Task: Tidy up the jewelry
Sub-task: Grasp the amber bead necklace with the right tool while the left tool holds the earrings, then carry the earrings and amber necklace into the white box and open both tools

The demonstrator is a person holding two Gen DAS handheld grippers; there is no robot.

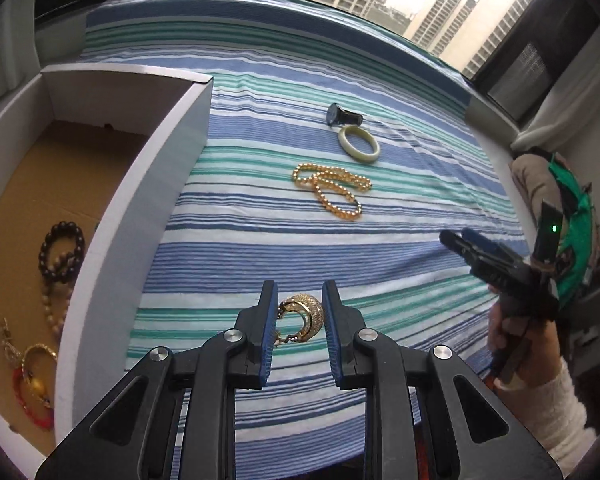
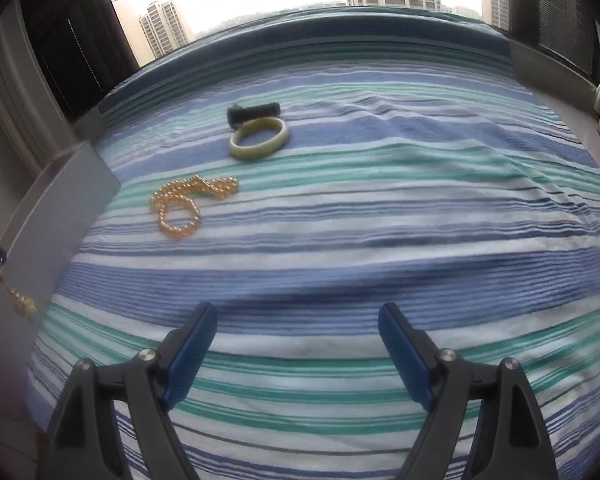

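gold filigree earrings [image 1: 303, 316] pinched between the blue pads of the left gripper [image 1: 299, 325], jaws drawn close on the ornate pair, carried above a blue, teal and white striped cloth [image 1: 380, 248]. just left of that grip, a white-walled cardboard box [image 1: 148, 184] with a brown floor, already holding a dark wooden bead bracelet [image 1: 62, 252], a strand of pale tan beads [image 1: 56, 308], a thin gold chain [image 1: 5, 338] and a red cord bracelet with a gold bead [image 1: 34, 396]. out on the cloth, well beyond the pads, a gold beaded necklace [image 1: 332, 192] lying in loose loops, a pale green jade bangle [image 1: 359, 145] flat just behind it, and a dark wristwatch [image 1: 342, 116] on its side, touching or nearly touching the bangle's far rim. at the right edge of the left wrist view, the right gripper [image 1: 456, 240] gripped in a hand [image 1: 512, 340] with a white sleeve, tilted above the cloth. in the right wrist view, right gripper [image 2: 298, 316] jaws spread wide with nothing between the blue pads, angled down over bare stripes; necklace [image 2: 188, 204], bangle [image 2: 260, 138] and watch [image 2: 254, 114] ahead and to the left, slightly blurred. at that view's left margin, the earrings [image 2: 20, 300] dangling from a dark fingertip beside the box wall [image 2: 60, 208]. high-rise towers pale through the window beyond the cloth.
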